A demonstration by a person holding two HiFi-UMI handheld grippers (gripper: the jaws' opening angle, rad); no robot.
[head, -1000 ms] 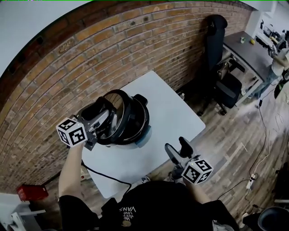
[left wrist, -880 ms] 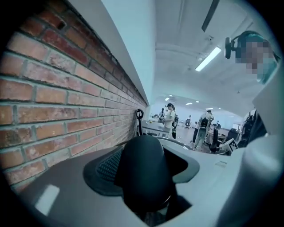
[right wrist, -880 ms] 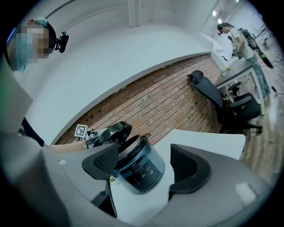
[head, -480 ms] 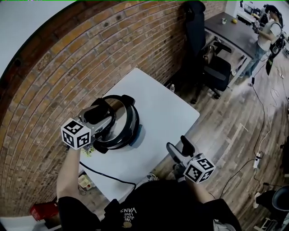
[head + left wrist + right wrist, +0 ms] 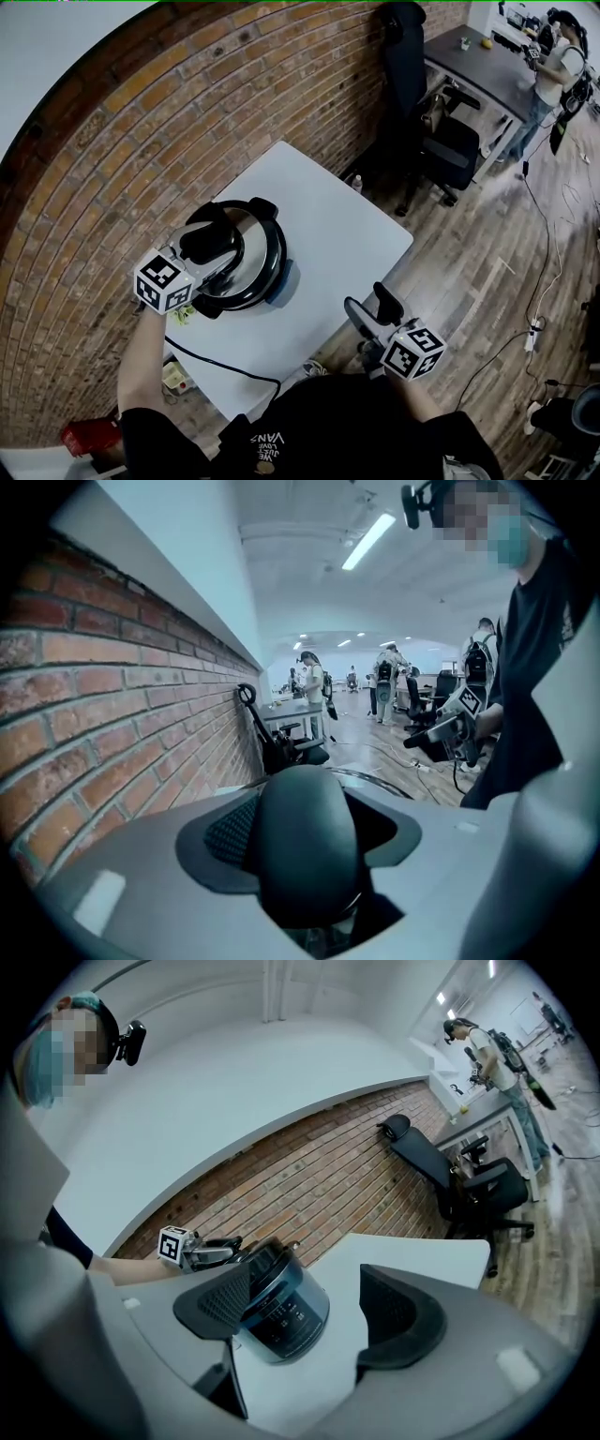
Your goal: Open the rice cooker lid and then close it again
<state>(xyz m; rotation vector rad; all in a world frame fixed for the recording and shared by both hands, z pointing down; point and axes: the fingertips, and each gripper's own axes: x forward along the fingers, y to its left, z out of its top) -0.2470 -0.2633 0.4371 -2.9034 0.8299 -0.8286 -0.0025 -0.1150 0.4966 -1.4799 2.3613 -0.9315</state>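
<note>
**Left hand-held gripper** (image 5: pixel 214 272): marker cube toward the wearer, jaws reaching onto the cooker's top from its left side. The jaws are set wide and clamped on the lid handle (image 5: pixel 305 846), a dark rounded piece that fills the gap between them. The meshed pad (image 5: pixel 230 834) lies against its side.

**Right hand-held gripper** (image 5: pixel 370 309): jaws apart, nothing between them. It is held just off the counter's near corner, above the floor, pointing toward the cooker and well apart from it.

**Lid** (image 5: pixel 246 246): round, with a dark rim and a shiny centre. It sits low over the cooker body, under the left hand-held gripper. Whether it is fully seated cannot be told from these angles.

**Rice cooker** (image 5: pixel 281 1312): dark cylindrical body with its control panel facing the right hand-held gripper. It stands upright on the left part of the counter, near the edge that runs beside the wall.

**Counter** (image 5: pixel 328 225): white, square, set with one side toward the brick wall (image 5: pixel 141 141). A black cable (image 5: pixel 225 366) trails off its near left edge.

**Surroundings**:
- A wooden floor (image 5: pixel 487 281).
- A black office chair (image 5: pixel 441 150) between the counter and a grey desk (image 5: pixel 478 70).
- A person (image 5: pixel 553 66) standing at the desk's far end.
- A red box (image 5: pixel 89 436) on the floor at lower left.
</note>
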